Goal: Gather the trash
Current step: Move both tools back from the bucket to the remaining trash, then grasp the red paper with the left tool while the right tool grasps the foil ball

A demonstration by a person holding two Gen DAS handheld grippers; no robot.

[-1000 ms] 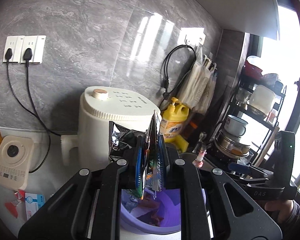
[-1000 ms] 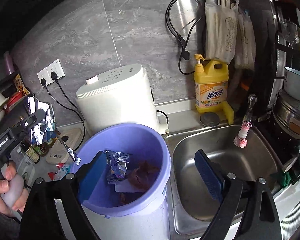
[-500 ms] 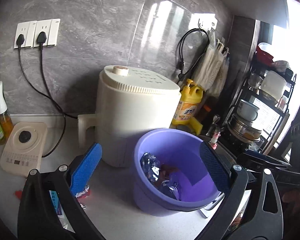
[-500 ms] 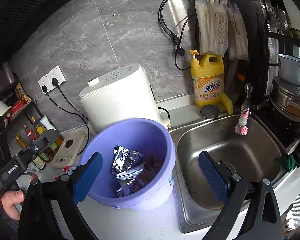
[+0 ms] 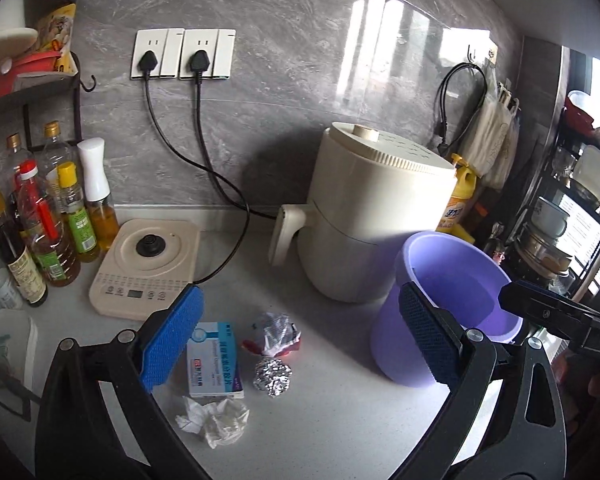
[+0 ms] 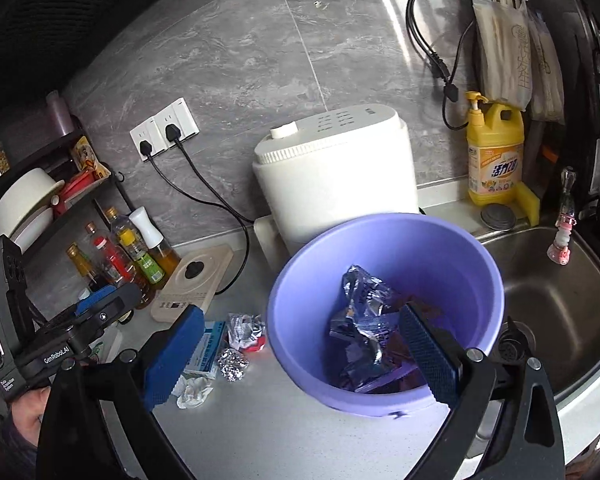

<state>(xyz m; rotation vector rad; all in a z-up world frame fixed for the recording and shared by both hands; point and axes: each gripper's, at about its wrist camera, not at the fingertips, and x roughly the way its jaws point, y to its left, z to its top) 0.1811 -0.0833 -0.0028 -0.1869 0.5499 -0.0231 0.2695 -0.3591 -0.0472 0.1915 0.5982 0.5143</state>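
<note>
A purple bucket (image 6: pixel 384 256) on the grey counter holds a crumpled silver snack bag (image 6: pixel 364 320) and other wrappers; it also shows in the left wrist view (image 5: pixel 452 280). Left of it lie a foil ball (image 5: pixel 273 377), a red and silver wrapper (image 5: pixel 275 333), a blue and white box (image 5: pixel 214 360) and a crumpled tissue (image 5: pixel 216 420). My left gripper (image 5: pixel 300 344) is open and empty above this litter. My right gripper (image 6: pixel 300 356) is open and empty over the bucket's near rim.
A cream appliance (image 5: pixel 376 216) stands behind the bucket. A kettle base (image 5: pixel 148 268) and oil bottles (image 5: pixel 40 220) are at the left. The steel sink (image 6: pixel 552 292) and a yellow detergent bottle (image 6: pixel 496 156) are at the right.
My left gripper opened and let the silver snack bag fall into the bucket, then swung left and down over the litter on the counter. My right gripper stayed open near the bucket.
</note>
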